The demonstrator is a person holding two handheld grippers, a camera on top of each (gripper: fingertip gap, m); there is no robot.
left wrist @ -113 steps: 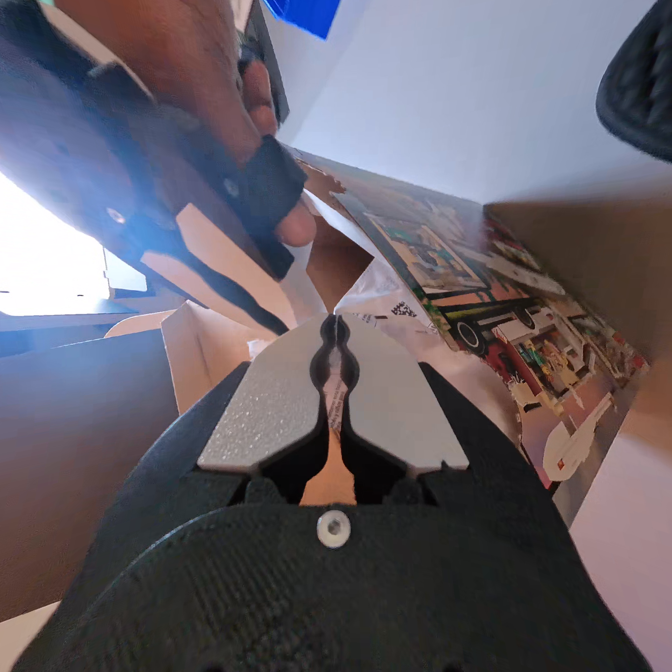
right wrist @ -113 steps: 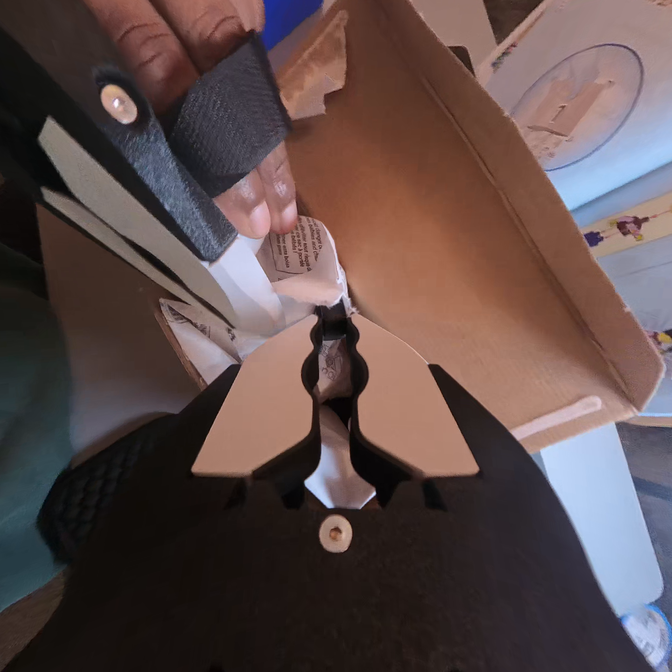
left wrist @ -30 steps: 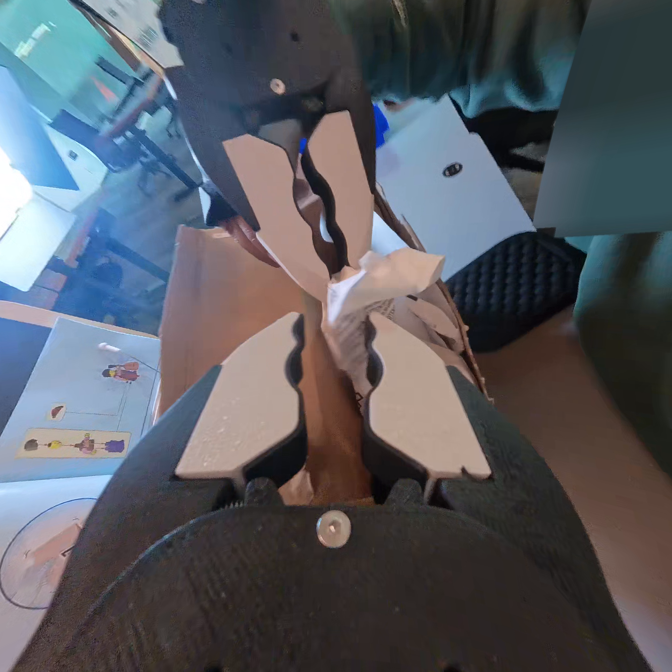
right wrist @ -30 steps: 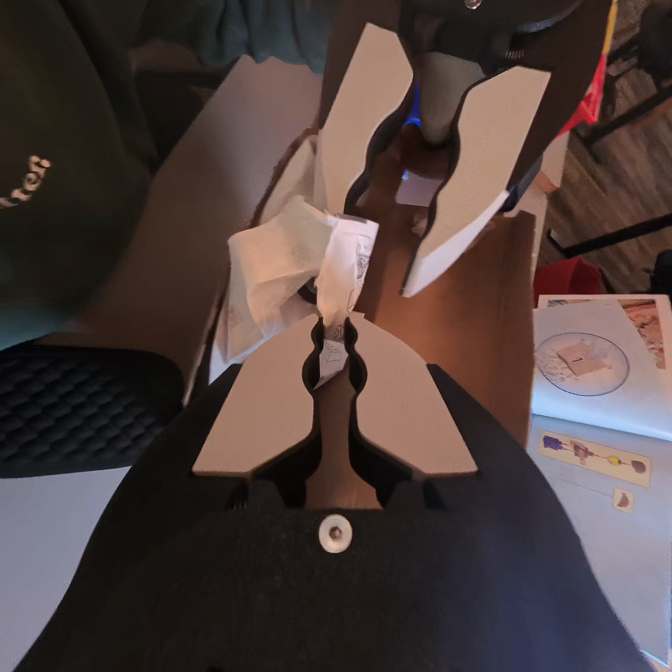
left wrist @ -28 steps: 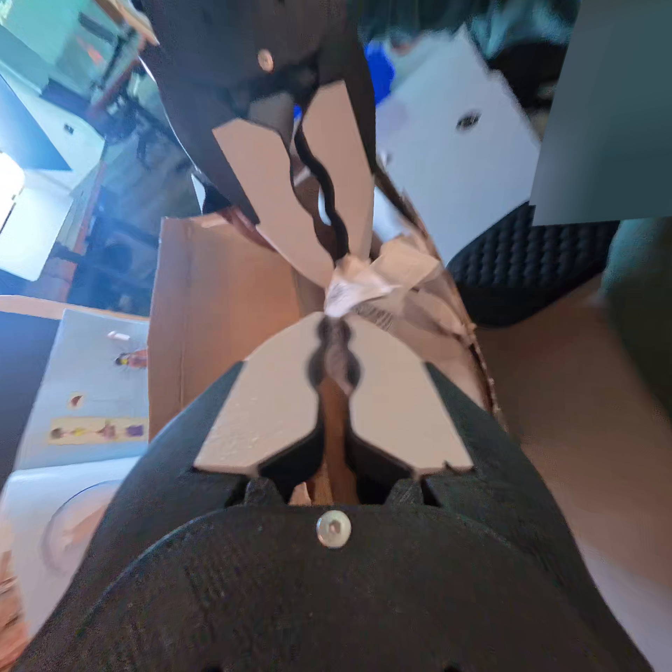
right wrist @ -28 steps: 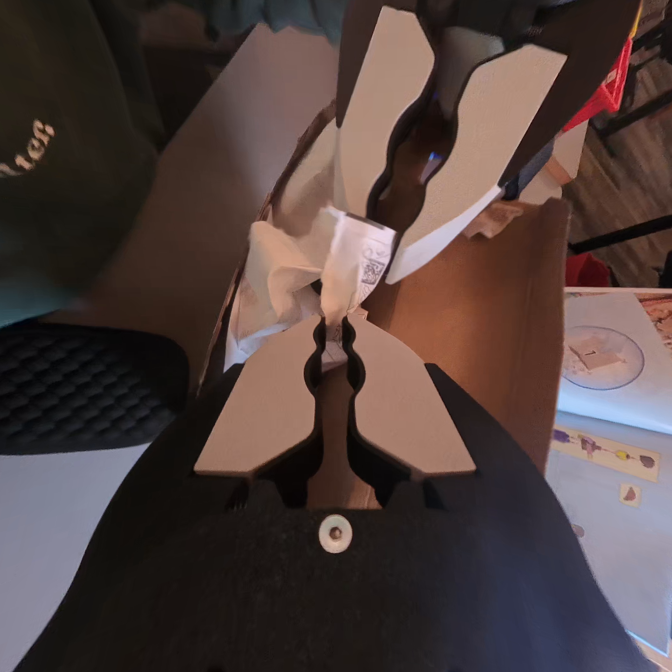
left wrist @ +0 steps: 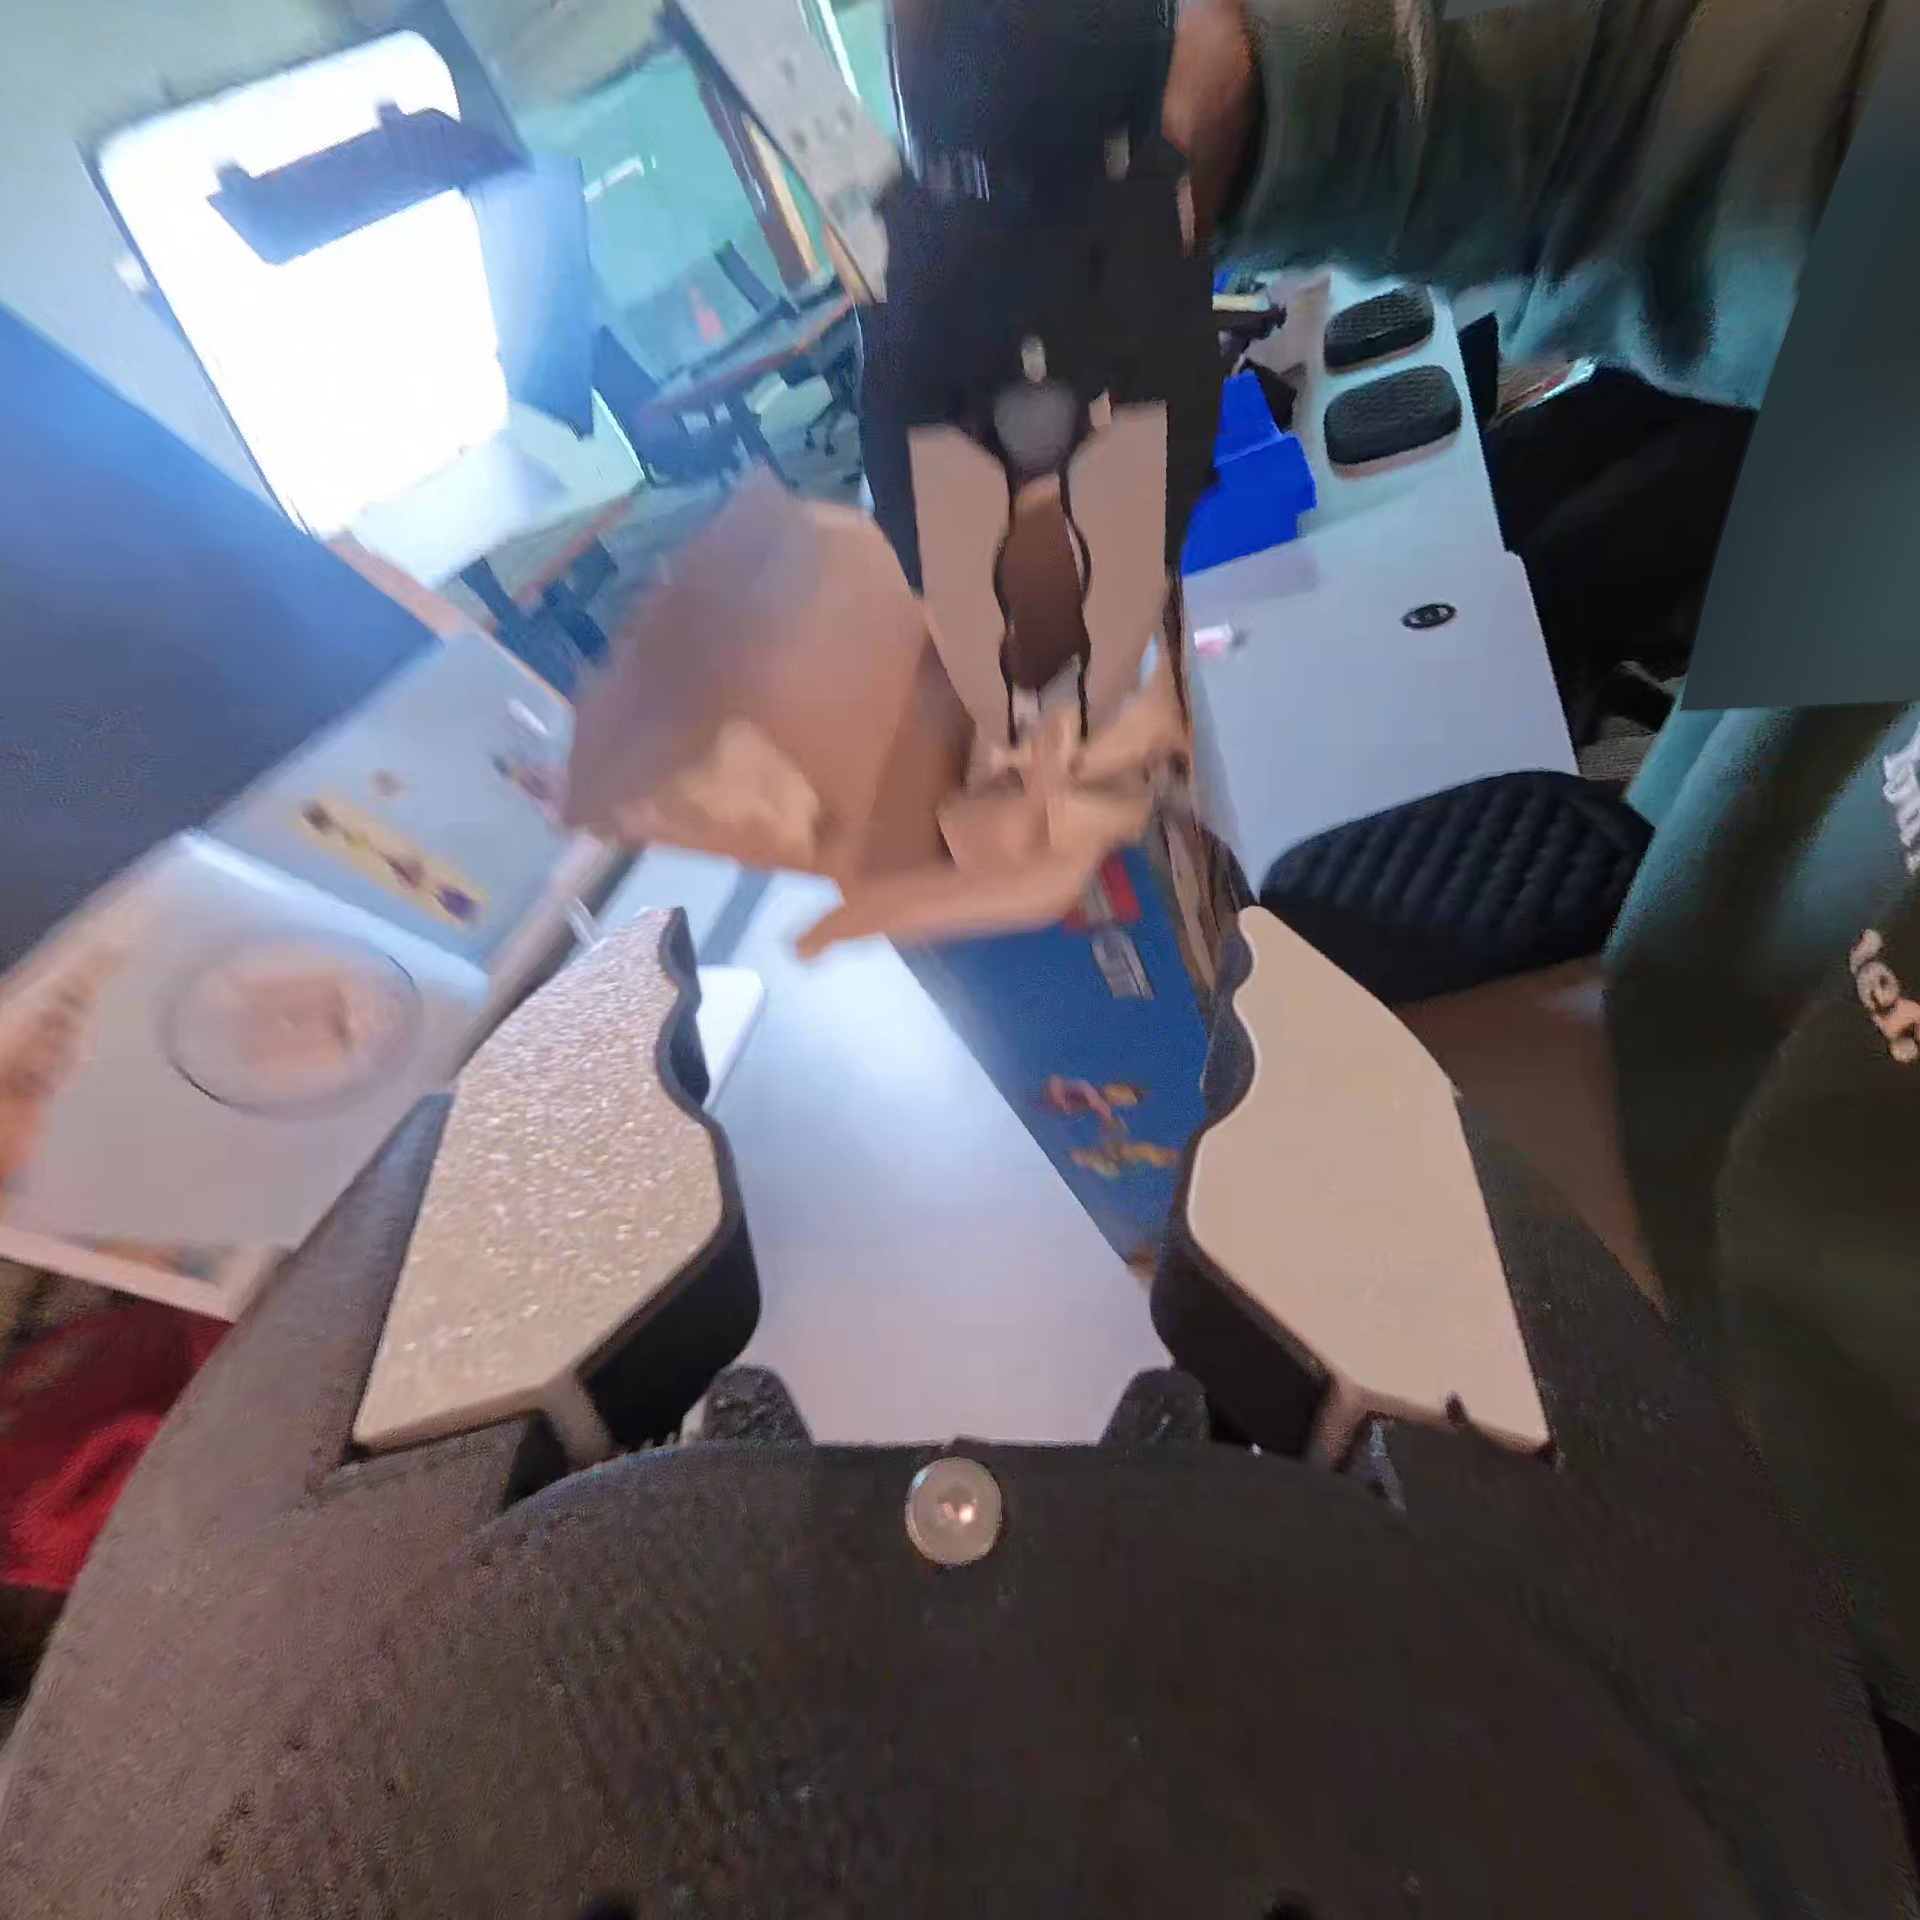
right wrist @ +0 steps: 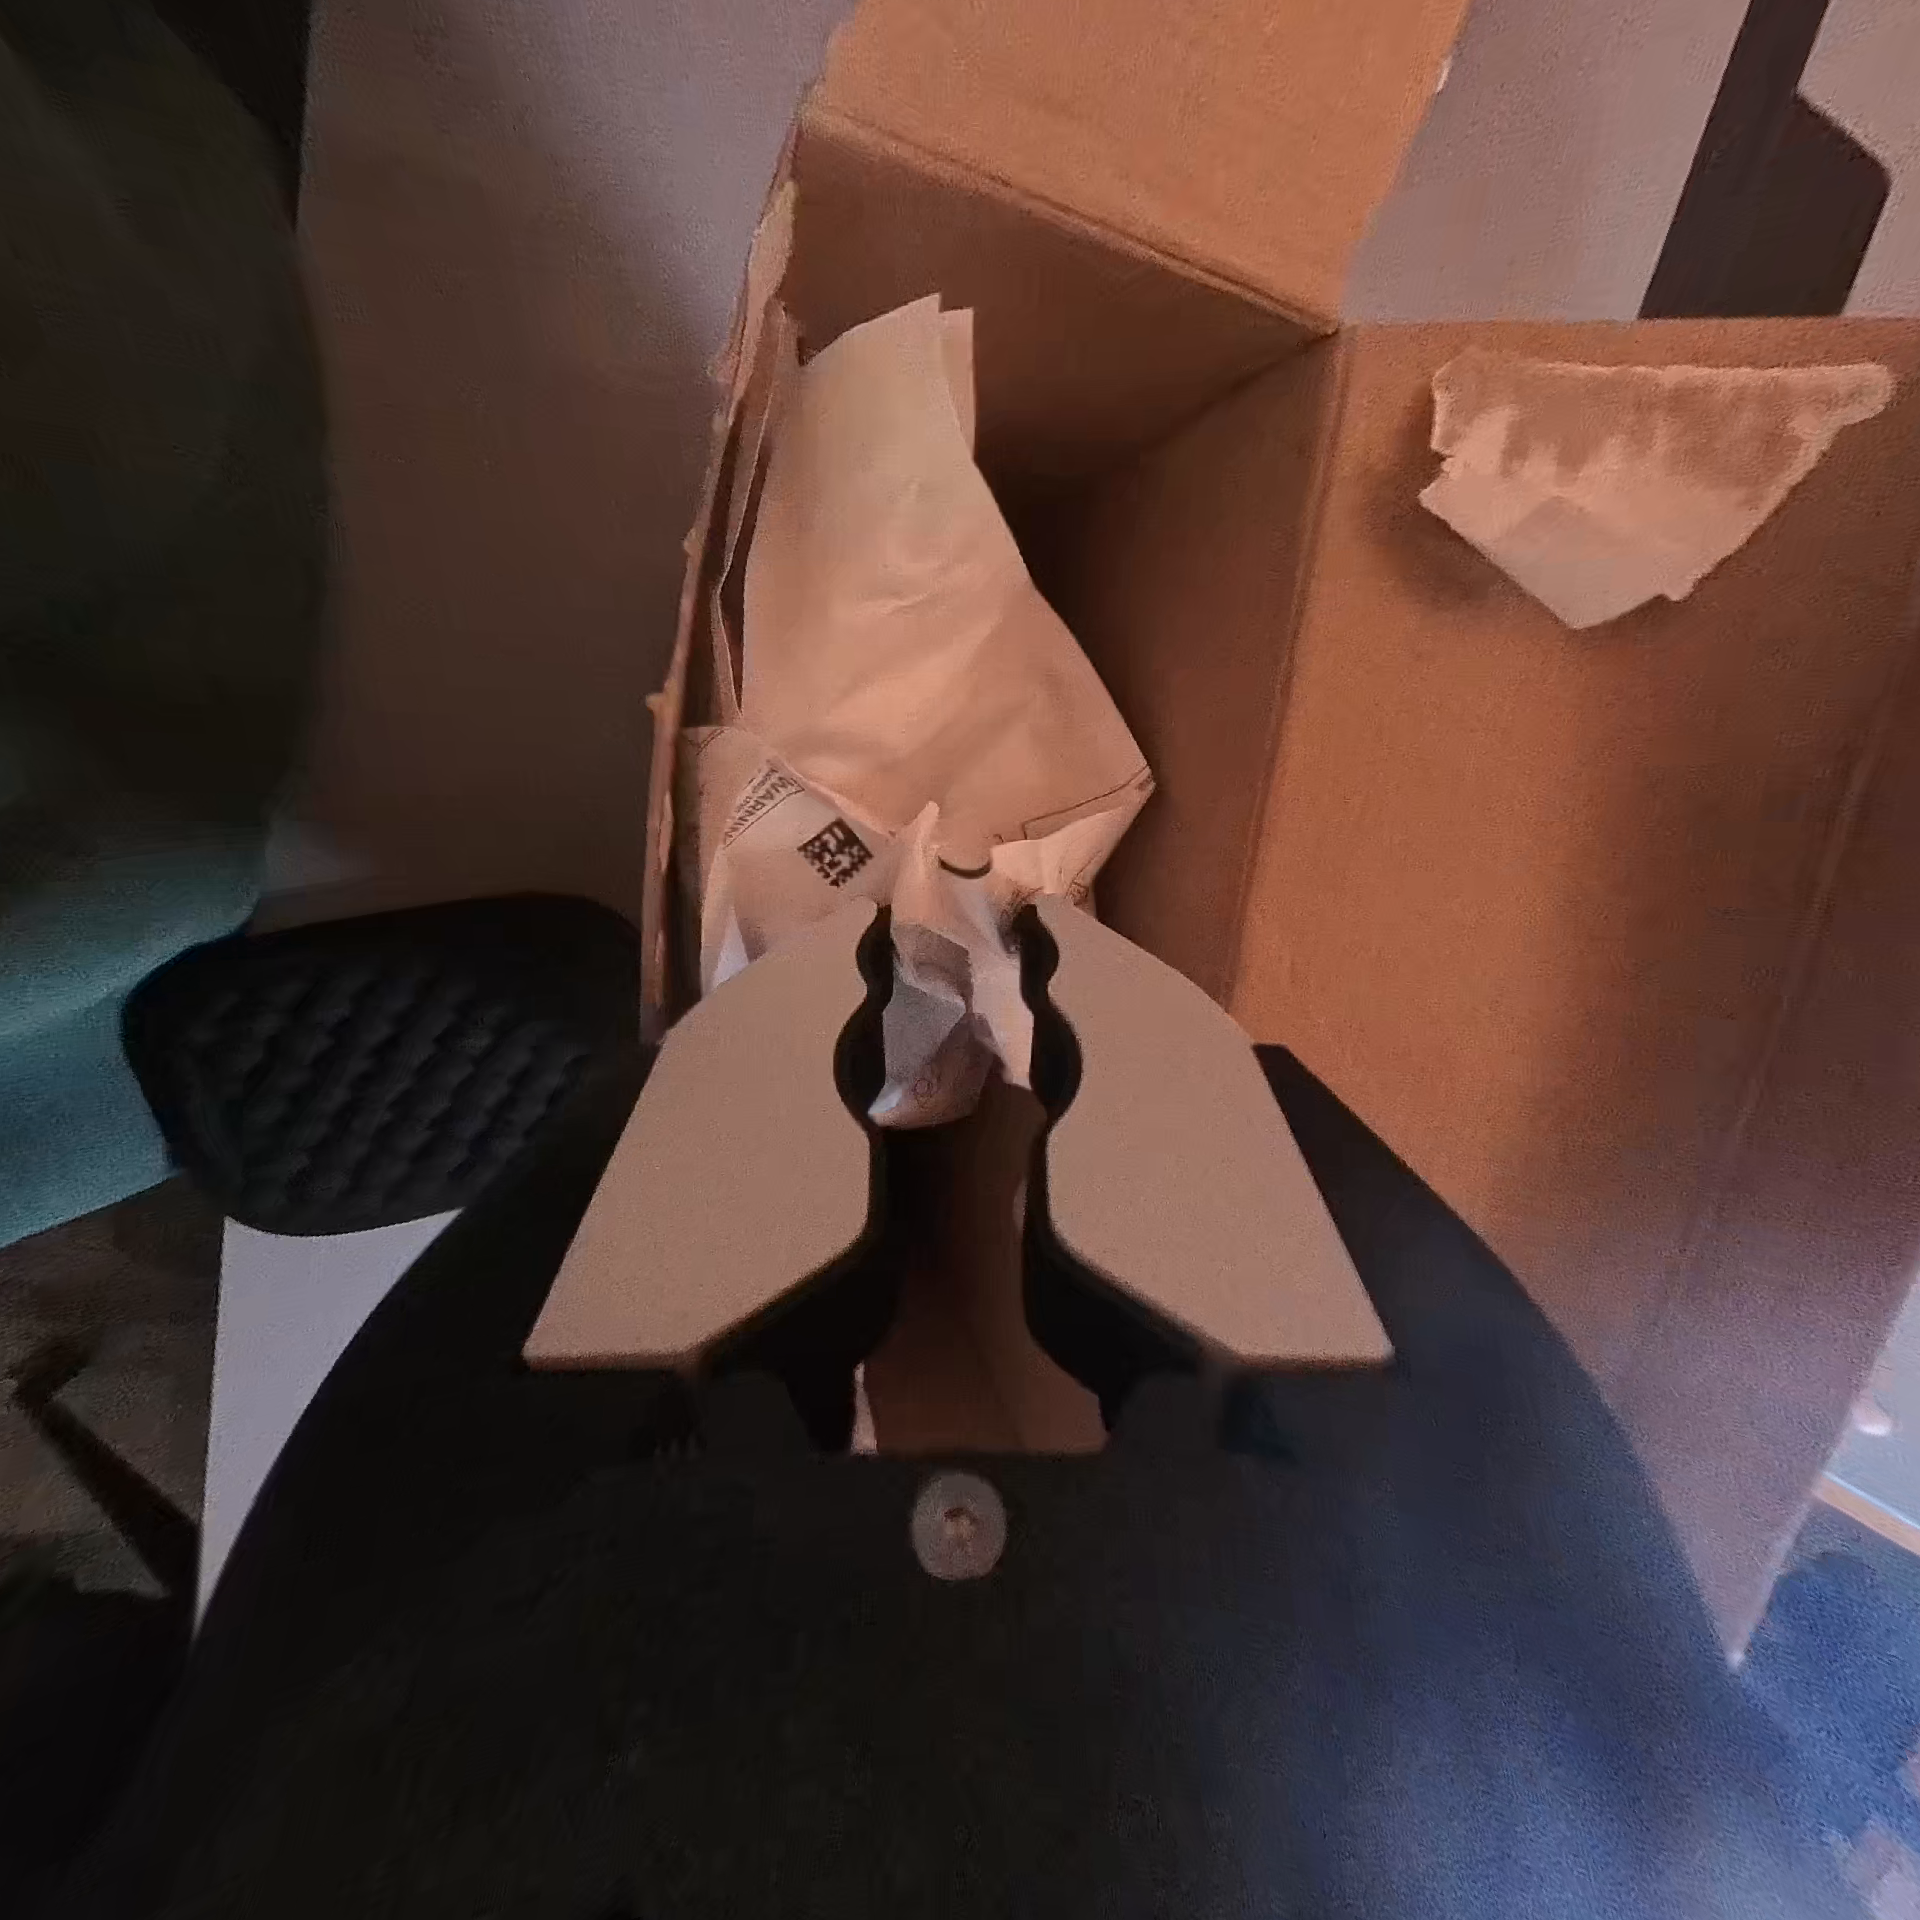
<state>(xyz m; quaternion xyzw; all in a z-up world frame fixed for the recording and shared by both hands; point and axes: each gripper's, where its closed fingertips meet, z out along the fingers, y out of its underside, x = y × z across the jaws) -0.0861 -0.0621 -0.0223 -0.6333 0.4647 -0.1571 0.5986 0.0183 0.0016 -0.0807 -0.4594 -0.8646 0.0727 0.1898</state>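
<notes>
**Right jaws narrow on crumpled paper at the box mouth; left jaws wide and bare**

The brown cardboard box (right wrist: 1455, 831) is the biggest thing in the right wrist view, filling it from 12 to 4 o'clock. Its mouth faces the camera, its flaps are spread, and a torn pale patch (right wrist: 1621, 488) shows on the flap at 2 o'clock. In the left wrist view the same box (left wrist: 748, 665) is smeared by motion blur just above centre. It seems to sit tilted over the white table (left wrist: 914, 1195), with a blue printed face turned downward, but the blur leaves this unsure.

The white paper bag (right wrist: 894, 623) lies inside the box against its wall at 11 o'clock, creased and printed with small marks. Its near end reaches out to the centre of the view.

A black mesh pad (right wrist: 364, 1049) lies at 9 o'clock in the right view. A pale illustrated sheet (left wrist: 312, 935) lies at 9 o'clock in the left view.

The right gripper (right wrist: 956, 925) has its jaws drawn narrow. A bunched fold of the bag fills the slot between the fingertips (right wrist: 1101, 997), and the paper meets both of them at the tip. From the left camera it appears at 12 o'clock, pointing down with its tips at the box mouth.

The left gripper (left wrist: 956, 935) stands with its jaws spread wide. Only table surface shows between the fingers (left wrist: 582, 1143), which hold and touch nothing, and the box lies beyond them toward 12 o'clock.
</notes>
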